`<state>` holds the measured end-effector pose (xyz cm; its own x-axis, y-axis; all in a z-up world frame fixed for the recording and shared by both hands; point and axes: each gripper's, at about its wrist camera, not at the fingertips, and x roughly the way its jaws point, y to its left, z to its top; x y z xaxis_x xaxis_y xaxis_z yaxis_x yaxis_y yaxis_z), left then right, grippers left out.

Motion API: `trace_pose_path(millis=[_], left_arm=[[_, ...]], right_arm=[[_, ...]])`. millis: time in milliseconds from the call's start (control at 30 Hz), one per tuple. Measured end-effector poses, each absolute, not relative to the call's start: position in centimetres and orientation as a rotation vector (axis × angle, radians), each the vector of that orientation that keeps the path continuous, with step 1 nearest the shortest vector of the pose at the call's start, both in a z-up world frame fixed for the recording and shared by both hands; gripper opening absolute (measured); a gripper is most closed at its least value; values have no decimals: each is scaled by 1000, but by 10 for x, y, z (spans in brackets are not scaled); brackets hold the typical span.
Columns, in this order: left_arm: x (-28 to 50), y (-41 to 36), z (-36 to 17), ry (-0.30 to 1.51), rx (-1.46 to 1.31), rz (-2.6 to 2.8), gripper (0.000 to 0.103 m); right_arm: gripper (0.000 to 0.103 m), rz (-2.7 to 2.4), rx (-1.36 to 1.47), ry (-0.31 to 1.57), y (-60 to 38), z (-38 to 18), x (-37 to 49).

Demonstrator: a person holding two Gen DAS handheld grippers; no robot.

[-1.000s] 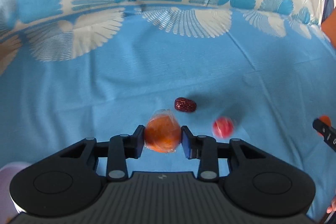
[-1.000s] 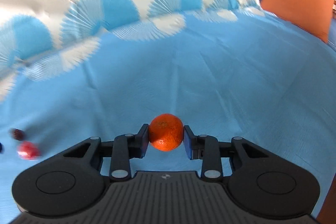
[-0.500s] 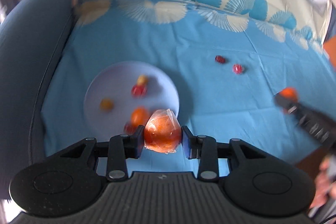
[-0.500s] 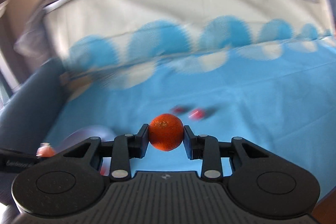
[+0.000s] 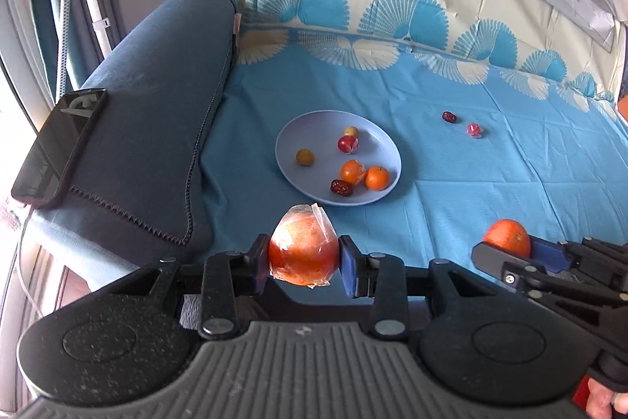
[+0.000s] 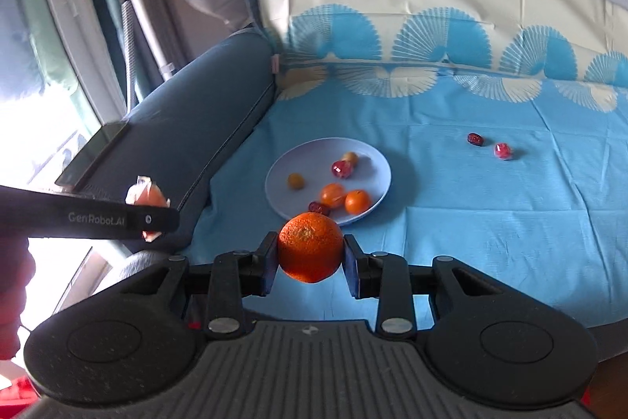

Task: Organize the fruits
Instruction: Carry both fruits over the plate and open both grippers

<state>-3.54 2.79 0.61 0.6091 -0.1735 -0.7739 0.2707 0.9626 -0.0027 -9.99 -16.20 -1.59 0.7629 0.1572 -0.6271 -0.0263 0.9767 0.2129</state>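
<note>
Since the earlier frames both claws have been carried away from the two loose fruits and raised, so the plate (image 5: 292, 128) is now framed ahead. A plastic-wrapped orange (image 5: 303, 249) is pinched in the left claw (image 5: 304, 264), a bare orange (image 6: 310, 248) in the right claw (image 6: 310, 268). Both should be lowered over bare plate, clear of the fruits already on it, before the pinch is eased. A date (image 5: 448, 116) and a wrapped red fruit (image 5: 473, 130) are left on the blue cloth (image 5: 490, 191).
</note>
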Motion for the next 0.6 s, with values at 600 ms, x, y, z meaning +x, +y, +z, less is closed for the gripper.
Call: trace_pose_path(millis=[600], left_arm=[[-67, 39, 21, 798, 102, -261, 41]], right_arm=[[35, 86, 136, 628, -147, 1, -133]])
